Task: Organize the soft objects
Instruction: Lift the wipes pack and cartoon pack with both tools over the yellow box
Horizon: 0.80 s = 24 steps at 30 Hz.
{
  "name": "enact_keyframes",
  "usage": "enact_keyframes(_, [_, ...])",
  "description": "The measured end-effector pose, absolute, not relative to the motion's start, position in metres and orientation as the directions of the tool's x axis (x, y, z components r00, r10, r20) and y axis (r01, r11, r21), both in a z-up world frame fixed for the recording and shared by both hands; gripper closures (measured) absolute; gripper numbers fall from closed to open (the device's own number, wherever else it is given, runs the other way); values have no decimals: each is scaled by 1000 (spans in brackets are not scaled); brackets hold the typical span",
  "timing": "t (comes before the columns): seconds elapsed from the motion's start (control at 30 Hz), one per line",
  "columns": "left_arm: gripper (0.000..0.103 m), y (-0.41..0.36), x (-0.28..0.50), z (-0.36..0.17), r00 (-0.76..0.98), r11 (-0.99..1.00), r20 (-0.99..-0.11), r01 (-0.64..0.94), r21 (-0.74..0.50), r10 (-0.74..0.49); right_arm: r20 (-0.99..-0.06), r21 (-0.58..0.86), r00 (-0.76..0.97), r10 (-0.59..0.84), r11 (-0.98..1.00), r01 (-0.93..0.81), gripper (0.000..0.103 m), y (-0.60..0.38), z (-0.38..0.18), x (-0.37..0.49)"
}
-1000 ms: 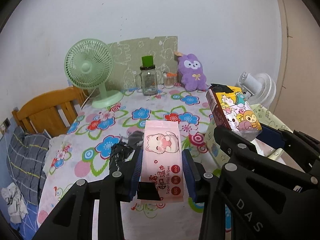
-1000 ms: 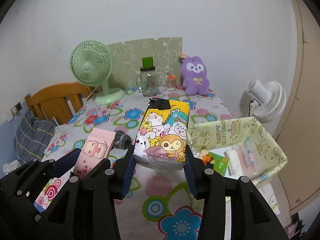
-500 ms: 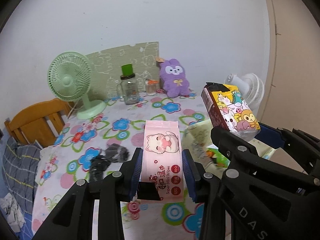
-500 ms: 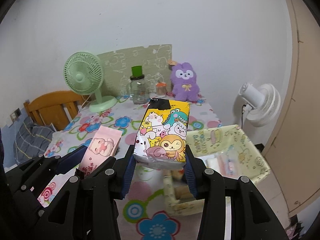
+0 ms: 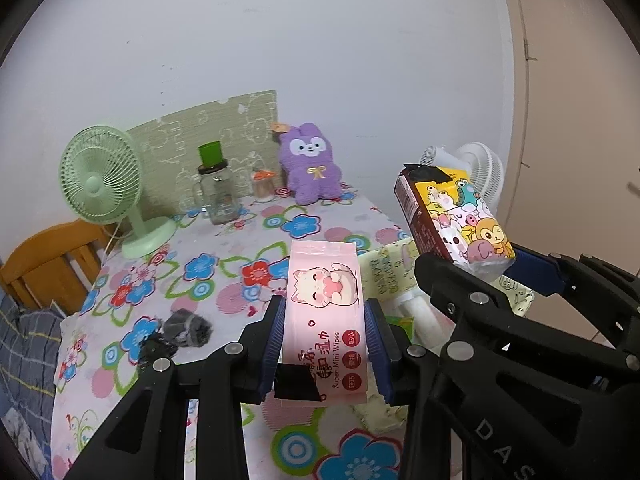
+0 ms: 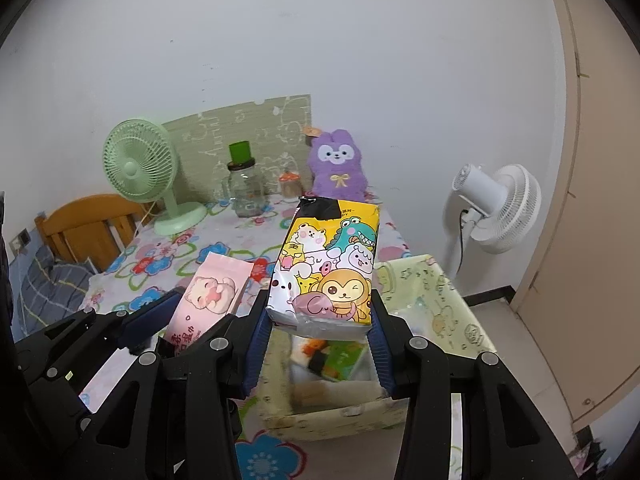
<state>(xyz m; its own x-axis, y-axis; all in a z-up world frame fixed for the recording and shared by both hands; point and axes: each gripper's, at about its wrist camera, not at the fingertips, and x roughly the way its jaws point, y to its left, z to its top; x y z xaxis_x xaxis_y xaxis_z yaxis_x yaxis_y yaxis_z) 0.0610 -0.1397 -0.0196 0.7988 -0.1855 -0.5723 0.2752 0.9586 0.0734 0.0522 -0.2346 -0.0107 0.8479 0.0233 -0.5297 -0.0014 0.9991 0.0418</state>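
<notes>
A pale yellow fabric basket (image 6: 436, 300) stood at the right-hand edge of the tabletop (image 6: 224, 248), its mouth open upward. Inside lay a green packet (image 6: 344, 360), something orange beside it, and white soft packs toward the far side; the contents were blurred and could not be identified further. A glass jar (image 5: 218, 196) with a green cup on its lid stood at the back of the tabletop, apparently empty.

The left claw (image 5: 325, 340) was closed on a pink pack of wipes (image 5: 325, 316), pads pressed against both long sides, the pack held above the tabletop near the basket's near-left corner. The right claw (image 6: 320, 328) gripped a yellow cartoon tissue pack (image 6: 328, 268) by its lower end, directly above the basket's opening and clear of its rim. Both claws pointed forward and downward, side by side, the left one just beside the right.

Two dark socks (image 5: 180, 332) lay on the tabletop to the left of the left claw. A green desk fan (image 5: 108, 188) and a purple plush rabbit (image 5: 312, 168) stood along the back edge against the wall. A white floor fan (image 6: 500, 208) stood beyond the basket's right side; the tabletop between claws and back row was open.
</notes>
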Motion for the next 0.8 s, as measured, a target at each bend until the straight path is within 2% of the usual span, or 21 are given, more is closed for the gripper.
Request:
enact_keyframes(0.27, [63, -163, 75, -23, 789, 944, -575, 320, 83, -216, -528, 55, 849, 1, 998, 33, 55, -263, -15, 62])
enact_keyframes(0.8, [62, -201, 109, -50, 722, 921, -637, 387, 46, -271, -571, 72, 820, -27, 994, 83, 55, -303, -40, 88])
